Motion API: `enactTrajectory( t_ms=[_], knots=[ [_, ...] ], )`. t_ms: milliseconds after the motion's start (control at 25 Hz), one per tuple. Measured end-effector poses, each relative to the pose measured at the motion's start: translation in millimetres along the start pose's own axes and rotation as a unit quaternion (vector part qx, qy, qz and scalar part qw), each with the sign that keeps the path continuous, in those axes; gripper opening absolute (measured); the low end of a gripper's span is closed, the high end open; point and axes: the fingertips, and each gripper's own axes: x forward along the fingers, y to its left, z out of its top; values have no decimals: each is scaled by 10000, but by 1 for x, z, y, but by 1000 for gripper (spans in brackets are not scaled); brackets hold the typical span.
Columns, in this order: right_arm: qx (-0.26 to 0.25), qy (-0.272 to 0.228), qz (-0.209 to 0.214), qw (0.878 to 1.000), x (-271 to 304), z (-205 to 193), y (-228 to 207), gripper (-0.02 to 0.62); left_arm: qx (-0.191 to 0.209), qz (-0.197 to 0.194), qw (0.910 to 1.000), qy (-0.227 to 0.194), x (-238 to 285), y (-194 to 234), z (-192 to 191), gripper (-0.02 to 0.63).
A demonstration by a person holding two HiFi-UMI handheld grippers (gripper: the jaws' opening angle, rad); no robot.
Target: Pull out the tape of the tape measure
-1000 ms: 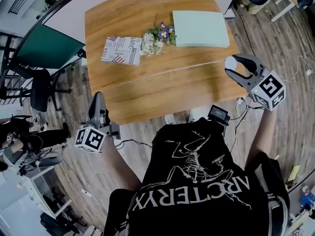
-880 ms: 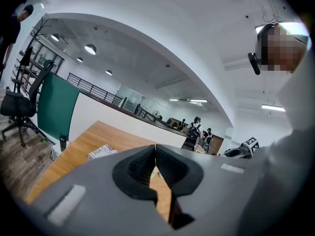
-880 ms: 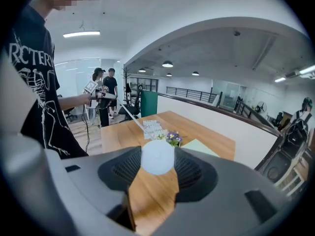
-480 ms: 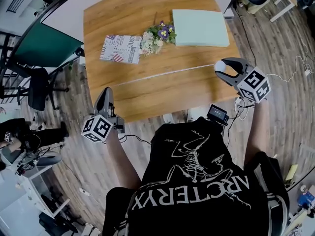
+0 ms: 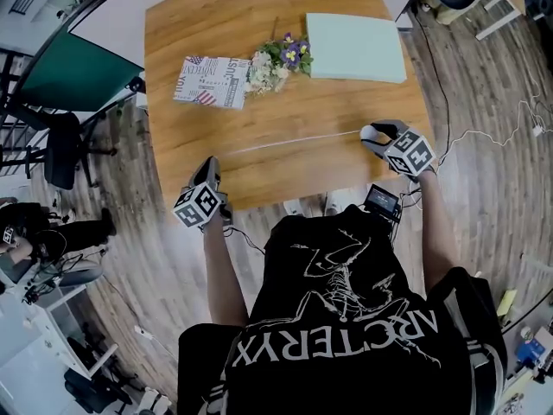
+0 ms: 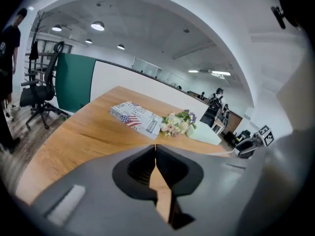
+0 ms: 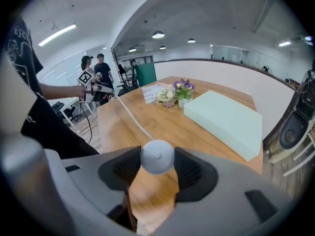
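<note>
Pulling-out is under way: the tape (image 5: 294, 140) is stretched along the near edge of the surface (image 5: 216, 24), its end pinched by the left tongs (image 6: 155, 149) and the round case (image 7: 157, 157) clamped by the right tongs (image 5: 373, 135). Wider separation seems needed next.

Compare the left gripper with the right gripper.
The left gripper has jaws shut on the thin white tape; the right gripper has wider-set jaws gripping the round grey tape measure case. The left gripper sits at the wooden table's near-left corner, the right gripper at its near-right. Both hold the same tape measure.
</note>
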Motion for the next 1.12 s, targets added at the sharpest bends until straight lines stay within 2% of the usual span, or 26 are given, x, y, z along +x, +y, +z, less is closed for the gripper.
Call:
enactTrajectory(
  t_ms=[160,320,560,680,880,960,1000,1040,1120],
  knots=[
    [95,201,-139,9997,31,-15,-9,212,102,394,9988,281,25,18,-23,17],
    [-54,566,-285,9980,68,-31,-11,212,148,671,9965,468,42,36,-46,17],
    [-906,1190,-635,9867,106,-54,-12,212,389,1076,9900,827,64,55,-77,18],
    [-640,1222,-680,9881,112,-59,-13,213,422,1197,9877,916,69,60,-87,18],
    [-32,1032,-609,9928,113,-64,-13,209,258,1228,9889,795,67,61,-97,27],
    [115,1061,-624,9923,112,-66,-13,207,143,1212,9901,692,66,62,-96,64],
    [175,1076,-642,9920,112,-66,-15,210,74,1219,9906,622,65,64,-94,105],
    [249,1085,-655,9916,112,-66,-16,222,6,1248,9906,553,63,67,-91,118],
    [428,1087,-644,9911,109,-67,-18,291,-96,1326,9901,452,57,74,-87,118]
  ],
)
